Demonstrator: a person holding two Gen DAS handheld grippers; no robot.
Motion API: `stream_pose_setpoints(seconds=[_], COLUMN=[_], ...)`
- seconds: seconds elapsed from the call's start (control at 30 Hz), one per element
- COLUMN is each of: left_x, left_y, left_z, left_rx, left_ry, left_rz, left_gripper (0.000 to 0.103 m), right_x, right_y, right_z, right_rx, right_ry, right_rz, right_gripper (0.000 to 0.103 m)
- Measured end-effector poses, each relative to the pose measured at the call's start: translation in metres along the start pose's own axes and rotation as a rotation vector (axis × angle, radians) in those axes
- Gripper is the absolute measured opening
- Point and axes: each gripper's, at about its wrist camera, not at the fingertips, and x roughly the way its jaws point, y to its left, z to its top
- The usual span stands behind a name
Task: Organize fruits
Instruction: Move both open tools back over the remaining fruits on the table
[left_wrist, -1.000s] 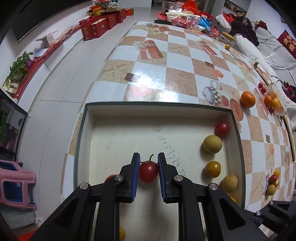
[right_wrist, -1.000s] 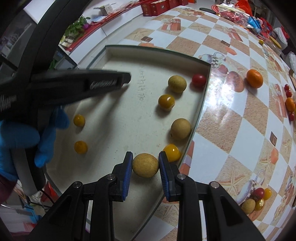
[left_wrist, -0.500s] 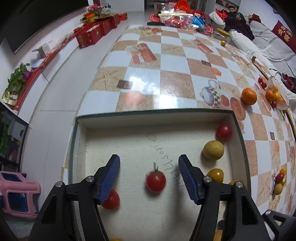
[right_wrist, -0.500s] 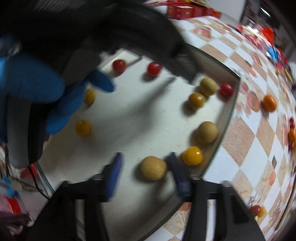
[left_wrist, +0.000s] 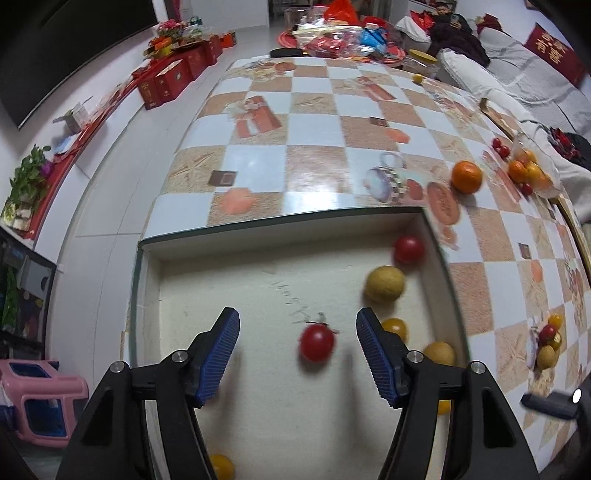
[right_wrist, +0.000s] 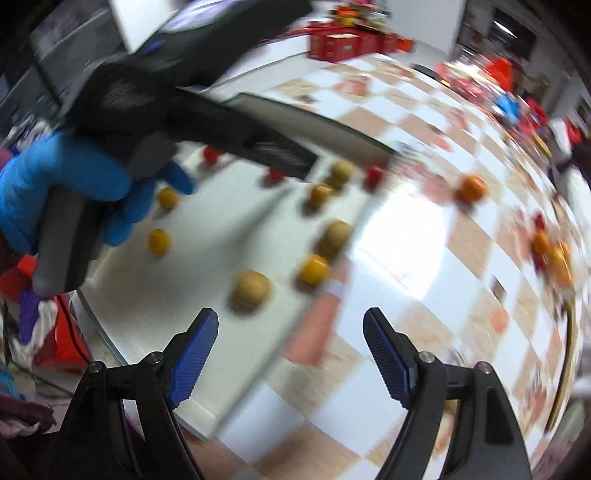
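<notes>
A shallow white tray (left_wrist: 280, 225) sits on the checkered table. My left gripper (left_wrist: 297, 341) is open above it, and a red tomato (left_wrist: 317, 343) lies free on the tray floor between its fingers. Another red tomato (left_wrist: 409, 249), a tan round fruit (left_wrist: 385, 284) and yellow tomatoes (left_wrist: 394, 326) lie along the tray's right wall. My right gripper (right_wrist: 291, 345) is open and empty, raised over the tray's near corner. A tan round fruit (right_wrist: 251, 290) lies on the tray floor ahead of it. The right wrist view is blurred.
An orange (left_wrist: 467, 177) lies on the table beyond the tray. More small fruits are piled at the right edge (left_wrist: 524, 171) and near right (left_wrist: 548, 341). Red boxes (left_wrist: 170, 79) and clutter stand at the far end. The left hand in a blue glove (right_wrist: 62, 192) fills the right view's left side.
My left gripper opened and let go of the red tomato, then pulled back. My right gripper opened, let go of the tan fruit, and lifted away to the right.
</notes>
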Motion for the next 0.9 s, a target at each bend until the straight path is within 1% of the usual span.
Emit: stream_pose_setpoints(seconds=[0.1, 0.27, 0.37, 0.47, 0.6, 0.77, 0.9], left_x=[-0.010, -0.026, -0.034, -0.037, -0.036, -0.034, -0.031], left_y=[-0.021, -0.062, -0.084, -0.105, -0.125, -0.143, -0.148], left_z=[-0.001, -0.001, -0.003, -0.007, -0.014, -0.025, -0.031], left_rx=[0.037, 0.102, 0.129, 0.159, 0.179, 0.192, 0.176], left_ry=[-0.008, -0.025, -0.025, -0.018, 0.005, 0.034, 0.050], left_rz=[-0.025, -0.071, -0.101, -0.123, -0.139, -0.145, -0.141], left_gripper=[0.067, 0.067, 0.067, 0.067, 0.067, 0.067, 0.067], right_x=[-0.007, -0.017, -0.013, -0.013, -0.008, 0.002, 0.014], right_y=[-0.025, -0.075, -0.105, -0.121, -0.141, -0.153, -0.167], right_z=[-0.018, -0.066, -0.086, -0.109, -0.115, -0.104, -0.094], right_rx=[0.098, 0.264, 0.374, 0.471, 0.531, 0.511, 0.502], right_ry=[0.018, 0.068, 0.100, 0.112, 0.102, 0.073, 0.052], right_rz=[-0.050, -0.145, -0.171, -0.188, -0.204, -0.206, -0.222], right_gripper=[0.083, 0.083, 0.083, 0.083, 0.083, 0.083, 0.083])
